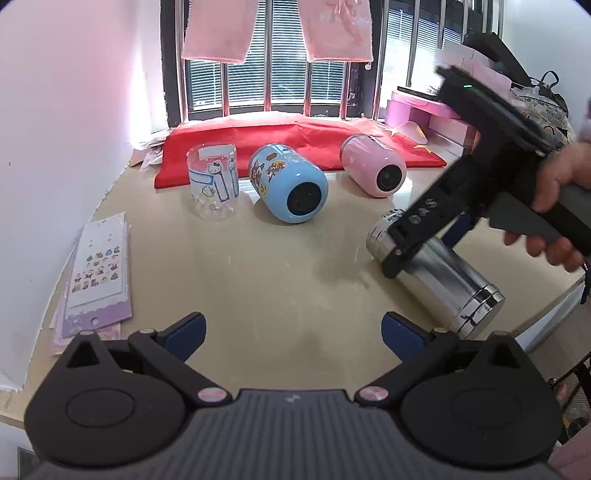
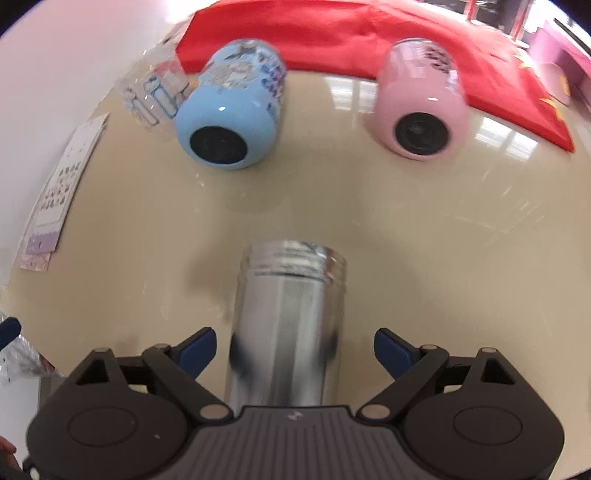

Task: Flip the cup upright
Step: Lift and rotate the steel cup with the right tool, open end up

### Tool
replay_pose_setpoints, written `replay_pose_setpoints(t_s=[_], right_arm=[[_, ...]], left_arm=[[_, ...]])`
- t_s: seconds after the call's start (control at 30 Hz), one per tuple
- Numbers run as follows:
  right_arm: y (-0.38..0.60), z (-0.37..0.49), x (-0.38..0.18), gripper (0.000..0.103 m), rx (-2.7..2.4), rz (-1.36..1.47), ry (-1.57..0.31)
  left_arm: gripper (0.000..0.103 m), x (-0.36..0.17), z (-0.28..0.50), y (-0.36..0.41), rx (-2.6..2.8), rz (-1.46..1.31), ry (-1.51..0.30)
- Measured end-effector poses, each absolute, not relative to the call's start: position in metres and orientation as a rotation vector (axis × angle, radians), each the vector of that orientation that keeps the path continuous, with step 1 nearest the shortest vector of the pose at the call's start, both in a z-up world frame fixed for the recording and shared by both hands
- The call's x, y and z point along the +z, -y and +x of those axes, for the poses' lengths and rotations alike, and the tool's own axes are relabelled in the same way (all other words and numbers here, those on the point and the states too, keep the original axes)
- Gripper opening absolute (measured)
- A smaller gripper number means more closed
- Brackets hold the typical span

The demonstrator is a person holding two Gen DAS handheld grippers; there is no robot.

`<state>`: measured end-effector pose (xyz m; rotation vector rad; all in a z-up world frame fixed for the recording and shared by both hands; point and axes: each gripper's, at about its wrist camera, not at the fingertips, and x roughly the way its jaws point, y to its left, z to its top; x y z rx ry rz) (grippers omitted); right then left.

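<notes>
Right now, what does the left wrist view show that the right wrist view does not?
Only the left wrist view shows the open left gripper, the window and the person's hand.

Only the right wrist view shows the open right gripper straddling the steel cup without touching it.

Both show the steel cup, blue cup, pink cup, all lying down, and the red cloth.

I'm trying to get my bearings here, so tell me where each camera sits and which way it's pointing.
Left wrist: on the left gripper, open above the beige tabletop, facing the barred window; the person's right hand holding the right gripper shows.
Right wrist: on the right gripper, looking down along the lying shiny steel cup between its open fingers.
Shared: steel cup, lying blue sticker cup, lying pink cup, red cloth.
</notes>
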<state>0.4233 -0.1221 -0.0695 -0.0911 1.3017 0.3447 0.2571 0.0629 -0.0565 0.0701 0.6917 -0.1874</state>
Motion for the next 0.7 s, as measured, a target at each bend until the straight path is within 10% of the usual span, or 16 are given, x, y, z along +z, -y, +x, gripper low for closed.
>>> replay_pose_setpoints(t_s=[0.17, 0.7], right_arm=[[0.116, 0.439, -0.080, 0.063, 0.329, -0.055, -1.334], [0.177, 0.313, -0.007, 0.062, 0.490, -0.010, -0.536]], left_arm=[[0.103, -0.056, 0.257, -0.065, -0.181, 0.051, -0.696], [0.103, -0.043, 0.257, -0.057, -0.166, 0.030, -0.639]])
